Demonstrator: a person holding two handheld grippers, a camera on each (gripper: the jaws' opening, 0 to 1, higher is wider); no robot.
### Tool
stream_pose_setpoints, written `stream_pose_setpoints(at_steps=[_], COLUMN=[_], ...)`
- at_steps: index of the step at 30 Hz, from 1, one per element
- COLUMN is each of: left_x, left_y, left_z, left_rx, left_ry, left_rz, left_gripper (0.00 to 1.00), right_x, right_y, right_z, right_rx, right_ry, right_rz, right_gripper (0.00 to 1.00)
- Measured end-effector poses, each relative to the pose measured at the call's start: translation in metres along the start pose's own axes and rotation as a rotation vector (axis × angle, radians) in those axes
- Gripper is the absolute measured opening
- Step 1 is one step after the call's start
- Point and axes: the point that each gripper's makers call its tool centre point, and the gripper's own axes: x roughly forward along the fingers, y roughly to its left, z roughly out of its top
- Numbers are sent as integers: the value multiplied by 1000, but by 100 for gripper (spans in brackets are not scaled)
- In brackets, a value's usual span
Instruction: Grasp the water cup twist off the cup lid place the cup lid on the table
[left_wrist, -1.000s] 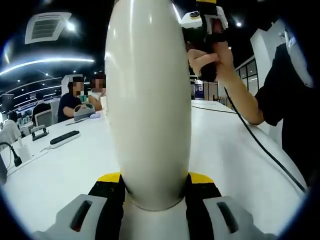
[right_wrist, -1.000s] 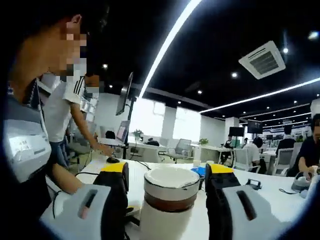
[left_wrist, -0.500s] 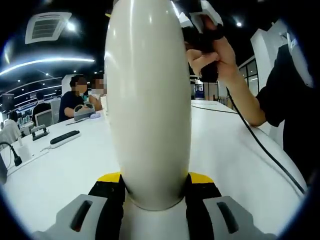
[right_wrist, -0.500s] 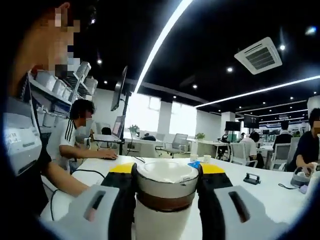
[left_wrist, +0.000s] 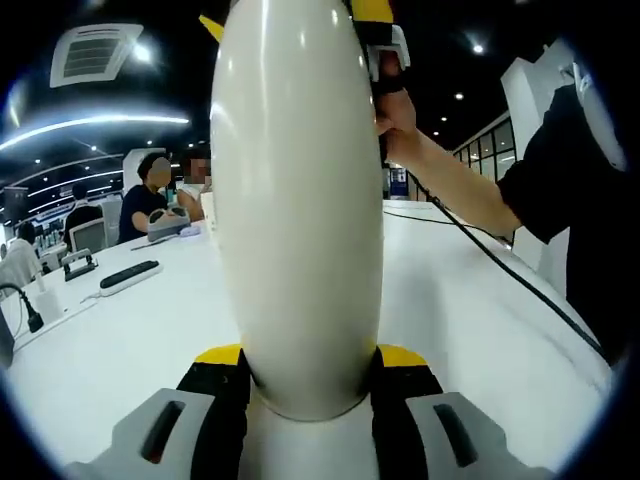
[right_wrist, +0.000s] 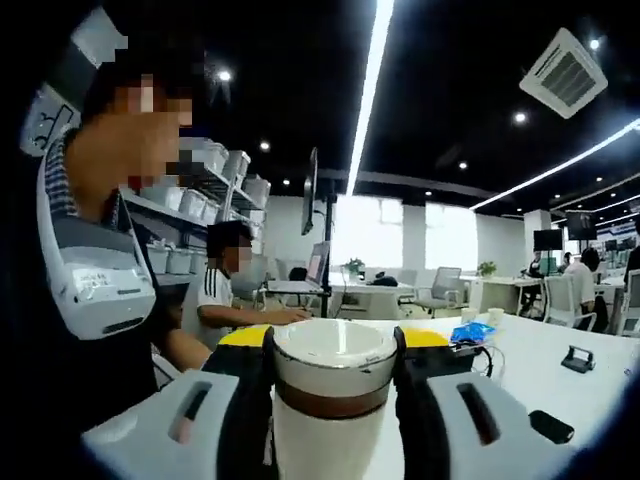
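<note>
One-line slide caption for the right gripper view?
Right gripper shut on the cup lid atop the white water cup.

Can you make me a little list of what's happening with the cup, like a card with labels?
cup: tall white water cup, standing upright
lid: white cup lid with a brown band, on the cup's top
left gripper: left gripper shut on the cup's body, low down
right gripper: right gripper shut on the lid
person: hand holding the right gripper up by the cup's top
table: white table under the cup
lid off yet: no
</note>
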Motion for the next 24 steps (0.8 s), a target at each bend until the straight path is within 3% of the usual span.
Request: stream_pose_setpoints(at_steps=[7,11,14,16,18,24], left_x=[-1,-1,-1,-1,-1,0], left_y=[0,0,-1,-2,-2,-3], left_z=[0,0,0,0,0,0], left_rx=[0,-1,-2,-3,-1,-2], left_ry=[0,1,2,3,2,3], left_rz=[0,0,0,-1,-1,-1], left_gripper=[49,49,49,49,49,49], right_x=[0,2,4,2,-2,-15], right_y=[7,8,0,-1,5,5], right_z=[0,0,-1,5,13,26], right_rx=[29,66,71,48,36,-59], right_ry=[-15,-25,-43,-84,-125,-119], right_rz=[209,232,114,33,-23,-255], right_gripper=[49,50,52,67,73,65])
